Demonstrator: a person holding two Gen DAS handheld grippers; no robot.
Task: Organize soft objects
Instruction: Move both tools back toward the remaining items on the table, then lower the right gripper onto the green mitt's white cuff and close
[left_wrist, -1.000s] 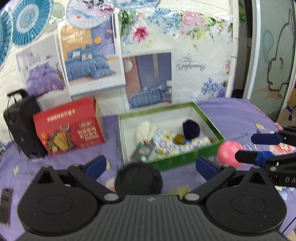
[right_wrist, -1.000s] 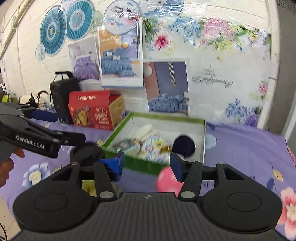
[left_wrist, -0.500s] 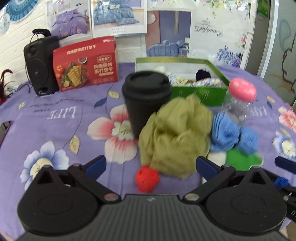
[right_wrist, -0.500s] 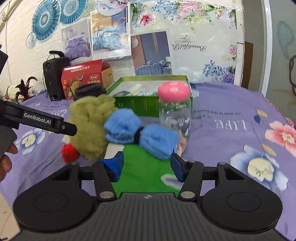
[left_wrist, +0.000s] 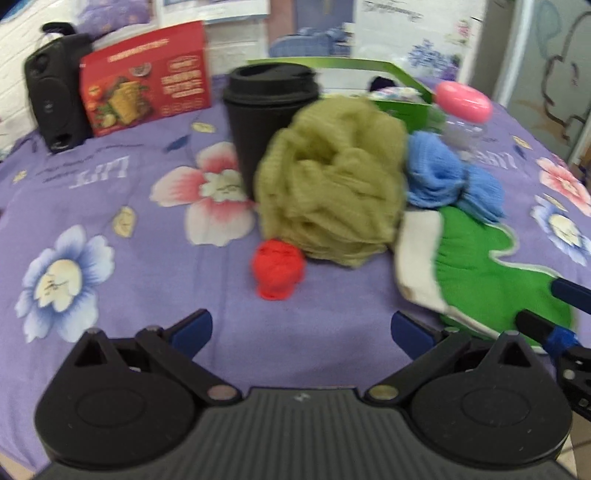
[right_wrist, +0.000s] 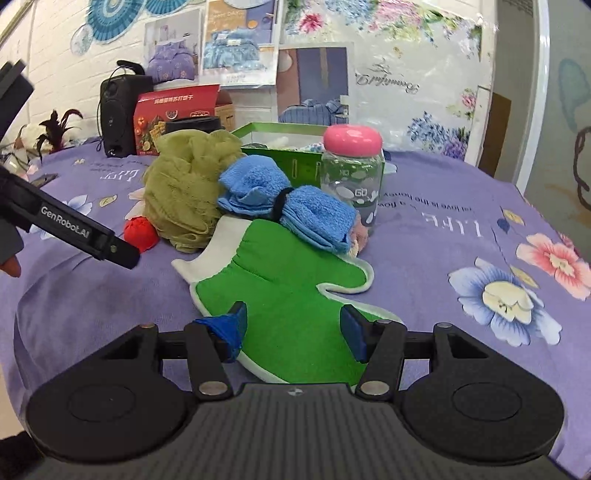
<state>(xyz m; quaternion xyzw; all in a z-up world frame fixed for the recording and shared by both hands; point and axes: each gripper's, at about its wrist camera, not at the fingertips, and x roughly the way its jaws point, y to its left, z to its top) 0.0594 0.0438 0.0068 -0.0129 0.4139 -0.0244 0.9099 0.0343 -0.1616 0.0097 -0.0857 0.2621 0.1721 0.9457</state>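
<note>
Soft things lie on the purple floral cloth: a small red yarn ball (left_wrist: 277, 268) (right_wrist: 140, 233), an olive mesh puff (left_wrist: 332, 184) (right_wrist: 188, 184), a blue cloth (left_wrist: 448, 177) (right_wrist: 284, 201) tied with a black band, and a flat green mitt (left_wrist: 491, 273) (right_wrist: 291, 291). My left gripper (left_wrist: 301, 330) is open and empty, just short of the red ball. My right gripper (right_wrist: 293, 326) is open over the near end of the mitt, and shows in the left wrist view (left_wrist: 554, 306). The green box (right_wrist: 284, 144) stands behind them, with soft things inside.
A black lidded cup (left_wrist: 271, 122) stands behind the puff. A clear jar with a pink lid (right_wrist: 352, 170) (left_wrist: 463, 110) stands beside the blue cloth. A red carton (left_wrist: 146, 75) and a black speaker (left_wrist: 55, 99) stand at the back left.
Both grippers have pulled back and dropped from the green box to the near pile of soft things. Both stayed open and empty.
</note>
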